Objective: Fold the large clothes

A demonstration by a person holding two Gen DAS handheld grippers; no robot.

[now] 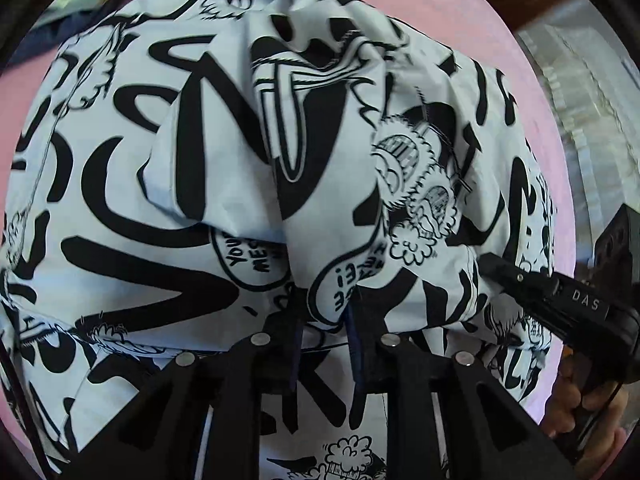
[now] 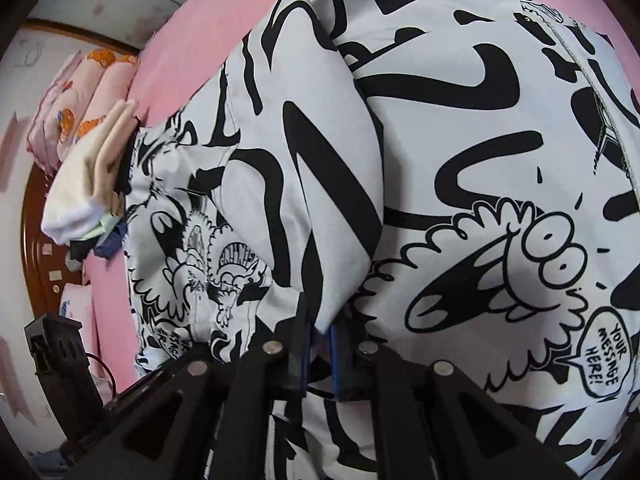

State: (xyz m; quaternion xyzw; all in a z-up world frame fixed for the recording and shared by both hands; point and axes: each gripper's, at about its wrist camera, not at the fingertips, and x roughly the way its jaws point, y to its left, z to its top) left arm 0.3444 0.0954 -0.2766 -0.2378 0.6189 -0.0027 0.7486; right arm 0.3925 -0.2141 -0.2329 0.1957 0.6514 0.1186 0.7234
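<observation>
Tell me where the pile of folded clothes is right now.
In the right wrist view, the pile of folded clothes lies at left on the pink bedsheet, beside the printed garment.

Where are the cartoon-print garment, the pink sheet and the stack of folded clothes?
Cartoon-print garment [image 2: 460, 160], right wrist view, flat printed panel.
Pink sheet [image 2: 188, 32], right wrist view, bare stretch beyond the garment.
Stack of folded clothes [image 2: 92, 168], right wrist view, cream top layer.

White black-cartoon garment [image 1: 224, 184], pink sheet [image 1: 472, 12]
</observation>
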